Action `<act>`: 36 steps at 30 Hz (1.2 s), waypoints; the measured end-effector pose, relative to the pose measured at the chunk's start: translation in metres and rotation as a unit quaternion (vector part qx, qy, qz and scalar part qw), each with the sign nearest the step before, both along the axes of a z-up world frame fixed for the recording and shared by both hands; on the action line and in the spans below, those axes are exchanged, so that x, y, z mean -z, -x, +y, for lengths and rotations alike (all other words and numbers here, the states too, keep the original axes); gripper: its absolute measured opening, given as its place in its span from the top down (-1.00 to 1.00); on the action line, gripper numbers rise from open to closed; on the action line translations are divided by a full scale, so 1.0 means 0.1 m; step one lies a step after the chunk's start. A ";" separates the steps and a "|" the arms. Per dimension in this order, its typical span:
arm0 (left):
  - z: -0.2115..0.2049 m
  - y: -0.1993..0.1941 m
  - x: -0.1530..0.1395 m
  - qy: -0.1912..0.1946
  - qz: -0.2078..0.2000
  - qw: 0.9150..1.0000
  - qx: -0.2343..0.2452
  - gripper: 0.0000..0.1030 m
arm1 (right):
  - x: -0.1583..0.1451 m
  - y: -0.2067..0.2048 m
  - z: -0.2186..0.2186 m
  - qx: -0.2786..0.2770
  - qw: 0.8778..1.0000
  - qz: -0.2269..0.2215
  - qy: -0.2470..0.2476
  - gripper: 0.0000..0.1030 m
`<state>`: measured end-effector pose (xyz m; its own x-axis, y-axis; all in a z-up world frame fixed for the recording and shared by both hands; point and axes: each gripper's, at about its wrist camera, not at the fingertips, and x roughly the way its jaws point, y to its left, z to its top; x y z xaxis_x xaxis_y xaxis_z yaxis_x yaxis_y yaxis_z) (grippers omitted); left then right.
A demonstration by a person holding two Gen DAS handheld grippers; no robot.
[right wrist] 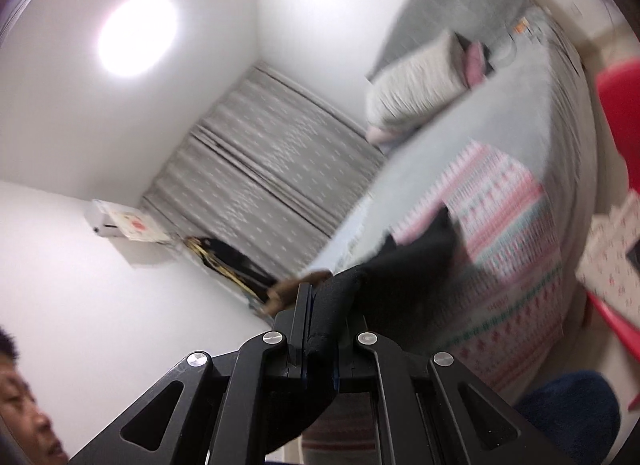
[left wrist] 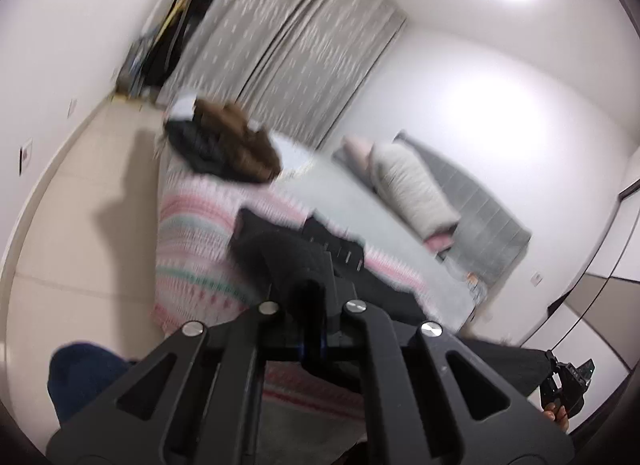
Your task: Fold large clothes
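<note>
Holding a black garment (left wrist: 280,249) taut between two closed claws above the bed (left wrist: 352,193)

The left claw (left wrist: 316,297) and right claw (right wrist: 316,305) are each clamped shut on dark cloth at lower centre of their frames, presumably so an edge is kept straight for folding. The rest of the garment is draped over the pink patterned blanket (left wrist: 192,233); a brown pile of clothes (left wrist: 240,149) is left aside at upper left.

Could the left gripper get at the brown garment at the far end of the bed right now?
Probably not: the left gripper is shut on the black garment, so it isn't free, and the brown garment lies well beyond it across the bed.
</note>
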<state>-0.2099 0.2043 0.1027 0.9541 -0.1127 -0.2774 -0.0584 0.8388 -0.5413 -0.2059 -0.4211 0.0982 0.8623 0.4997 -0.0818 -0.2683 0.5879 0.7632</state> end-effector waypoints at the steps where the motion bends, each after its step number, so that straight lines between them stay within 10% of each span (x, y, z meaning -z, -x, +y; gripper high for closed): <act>1: -0.02 0.02 -0.05 -0.005 -0.010 1.000 -0.002 0.88 | -0.10 0.04 0.00 0.003 1.000 -0.014 0.004 0.87; 10: 0.06 -1.23 -0.06 0.013 0.060 0.998 -0.003 0.88 | -0.12 -0.83 0.03 -0.004 1.000 0.029 -0.002 0.87; 19: 0.16 -3.61 -0.13 0.006 0.170 0.983 -0.074 0.88 | -0.24 -3.09 0.16 0.022 0.995 0.099 -0.013 0.87; 26: 0.03 -5.16 0.66 -0.041 0.294 0.950 -0.096 0.87 | 0.57 -4.69 0.20 0.055 0.971 0.232 -0.023 0.86; 36: 0.35 -5.90 1.77 0.046 0.388 0.914 -0.106 0.77 | 1.46 -5.74 0.33 0.065 0.939 0.337 0.027 0.85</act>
